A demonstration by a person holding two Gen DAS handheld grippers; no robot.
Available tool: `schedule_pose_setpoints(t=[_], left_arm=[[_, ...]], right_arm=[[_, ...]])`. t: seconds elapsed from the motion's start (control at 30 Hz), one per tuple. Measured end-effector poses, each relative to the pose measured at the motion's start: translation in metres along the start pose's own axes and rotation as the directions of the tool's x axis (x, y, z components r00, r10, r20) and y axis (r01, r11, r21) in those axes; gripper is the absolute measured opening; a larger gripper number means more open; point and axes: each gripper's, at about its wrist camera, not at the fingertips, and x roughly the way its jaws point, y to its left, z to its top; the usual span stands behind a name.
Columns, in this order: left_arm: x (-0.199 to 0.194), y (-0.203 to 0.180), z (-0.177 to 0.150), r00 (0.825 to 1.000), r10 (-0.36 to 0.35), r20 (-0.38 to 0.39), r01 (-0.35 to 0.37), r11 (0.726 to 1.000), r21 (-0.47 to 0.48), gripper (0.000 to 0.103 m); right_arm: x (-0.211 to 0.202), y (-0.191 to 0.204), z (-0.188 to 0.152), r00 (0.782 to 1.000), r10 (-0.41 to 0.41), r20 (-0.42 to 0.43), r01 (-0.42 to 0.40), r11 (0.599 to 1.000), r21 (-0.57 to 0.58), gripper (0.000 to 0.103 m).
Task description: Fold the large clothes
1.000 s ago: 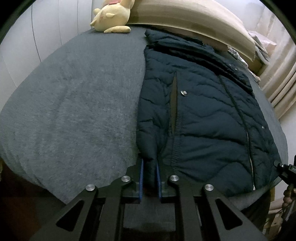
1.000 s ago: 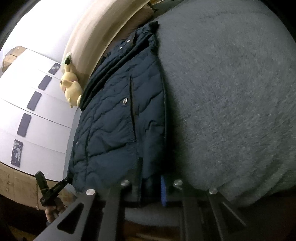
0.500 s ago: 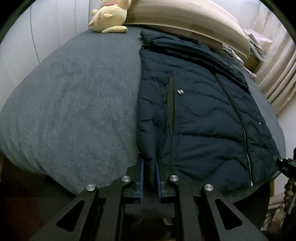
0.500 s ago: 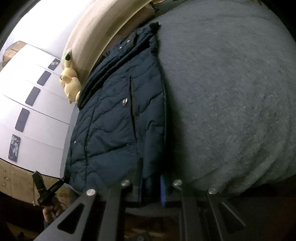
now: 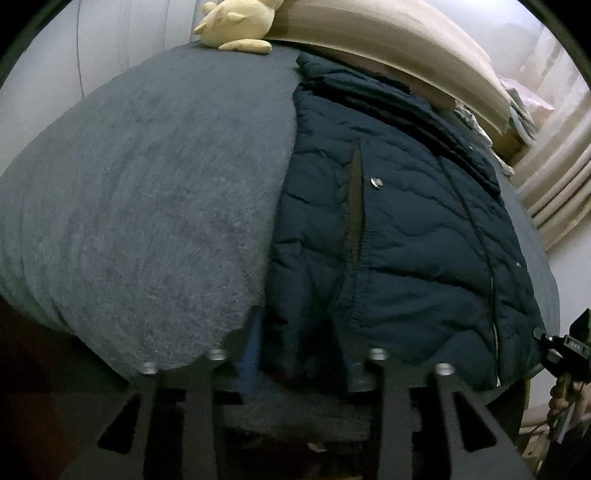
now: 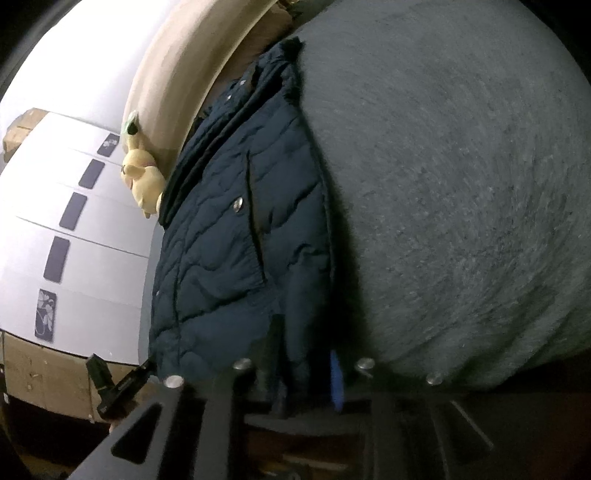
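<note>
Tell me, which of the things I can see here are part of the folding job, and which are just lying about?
Part of the job:
- dark quilted jacket, spread on the bed
- left hand-held gripper, jaws around the jacket's hem
- right hand-held gripper, at the hem's other corner

Just lying about:
- yellow plush toy by the headboard
- grey blanket under the jacket
- beige headboard

Home bedroom: bed with grey blanket (image 5: pixel 147 206) and padded beige headboard (image 5: pixel 388 48), yellow plush toy (image 5: pixel 236 26) at the head end, beige curtains (image 5: pixel 554 177) on one side, white wardrobe doors (image 6: pixel 92 229) with dark handle panels on the other.
</note>
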Motion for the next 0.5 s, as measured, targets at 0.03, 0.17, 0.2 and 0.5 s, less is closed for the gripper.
schedule_pose_setpoints(t=[0.03,0.17,0.2,0.5], left_arm=[[0.001,-0.001,0.0,1.0,0.002,-0.002,-0.002,1.0,0.001,0.043],[0.001,-0.003,-0.003,1.0,0.01,-0.006,-0.01,0.999,0.038,0.026],[0.002,-0.004,-0.002,1.0,0.006,-0.013,-0.006,0.999,0.049,0.017],[-0.019,-0.013,-0.005,0.999,0.024,0.024,-0.026,0.996,0.086,0.011]], right_arm=[[0.001,-0.001,0.0,1.0,0.01,0.0,-0.01,1.0,0.007,0.048],[0.004,0.005,-0.001,1.0,0.028,0.001,-0.028,0.999,-0.034,0.05],[0.007,0.007,-0.001,1.0,0.01,-0.009,-0.01,0.999,-0.046,0.034],[-0.004,0.026,-0.006,0.999,-0.033,-0.004,0.032,0.992,-0.125,0.014]])
